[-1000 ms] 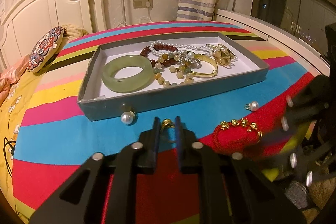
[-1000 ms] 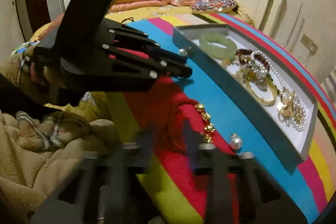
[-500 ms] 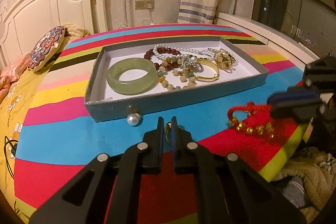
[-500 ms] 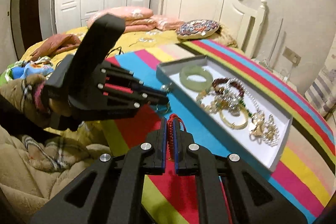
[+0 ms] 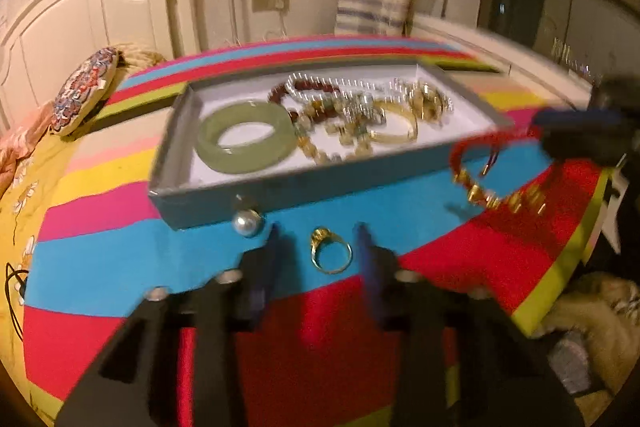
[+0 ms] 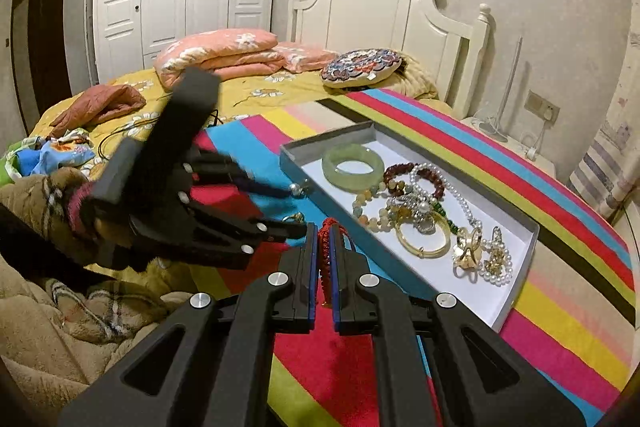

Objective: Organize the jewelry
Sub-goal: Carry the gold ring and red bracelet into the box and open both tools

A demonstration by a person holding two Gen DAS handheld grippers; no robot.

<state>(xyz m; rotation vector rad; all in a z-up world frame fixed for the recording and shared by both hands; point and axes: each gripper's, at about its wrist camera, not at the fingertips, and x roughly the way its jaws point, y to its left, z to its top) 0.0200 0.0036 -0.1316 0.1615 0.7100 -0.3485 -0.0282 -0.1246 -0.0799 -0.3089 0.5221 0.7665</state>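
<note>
The right gripper [image 6: 323, 259] pinched a red cord bracelet [image 6: 325, 251] between its fingers [image 6: 310, 267], beside the grey tray [image 6: 516, 301] of jewelry.

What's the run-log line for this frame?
left gripper: opening, ring between jaws, ungripped | right gripper: shut on red bracelet, lifted | tray: bangle, beads | pearl: outside tray
</note>
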